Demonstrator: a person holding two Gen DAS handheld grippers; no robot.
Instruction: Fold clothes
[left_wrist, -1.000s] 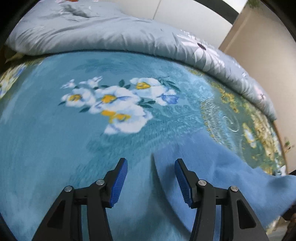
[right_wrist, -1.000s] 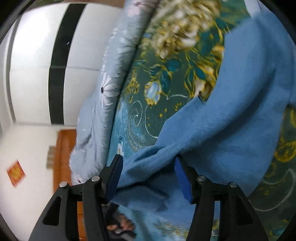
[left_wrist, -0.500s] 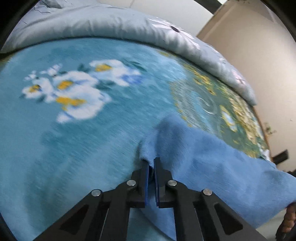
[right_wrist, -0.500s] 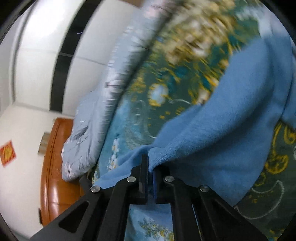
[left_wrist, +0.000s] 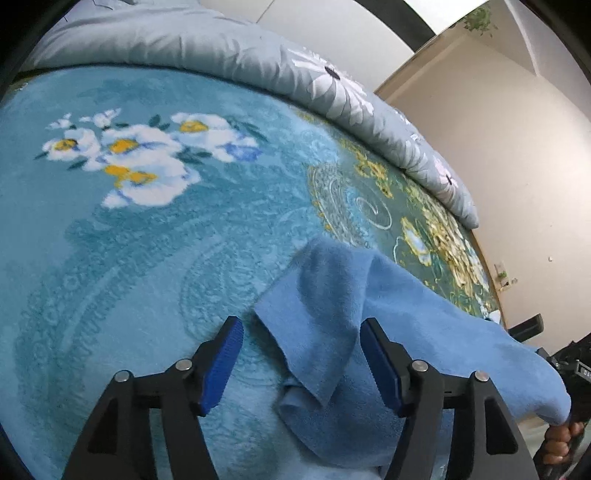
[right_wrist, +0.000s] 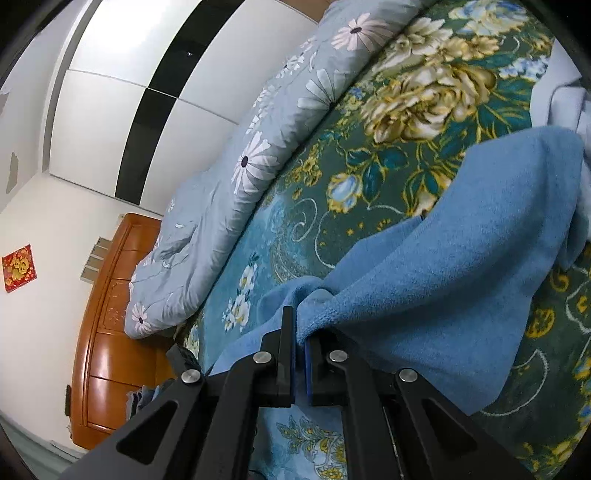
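Observation:
A blue fleece garment (left_wrist: 332, 295) lies across the flowered bed blanket (left_wrist: 129, 240). In the left wrist view my left gripper (left_wrist: 301, 360) has its jaws opening; a folded corner of the garment lies between the blue pads (left_wrist: 223, 363) without being pressed. At the lower right of that view a hand (left_wrist: 559, 441) holds the garment's far end up. In the right wrist view my right gripper (right_wrist: 300, 339) is shut on a bunched edge of the blue fleece garment (right_wrist: 461, 258), which hangs lifted and stretched away from it.
A grey quilt with white daisies (left_wrist: 258, 55) is heaped along the far side of the bed. A wooden headboard (right_wrist: 107, 314) and a white wall with a black stripe (right_wrist: 159, 96) stand beyond. A pale cloth (right_wrist: 569, 107) lies at the far right.
My left gripper closed on the garment's corner half a second ago and now stands open again, the corner dropped between the pads. My right gripper closed on the garment's edge and lifted it.

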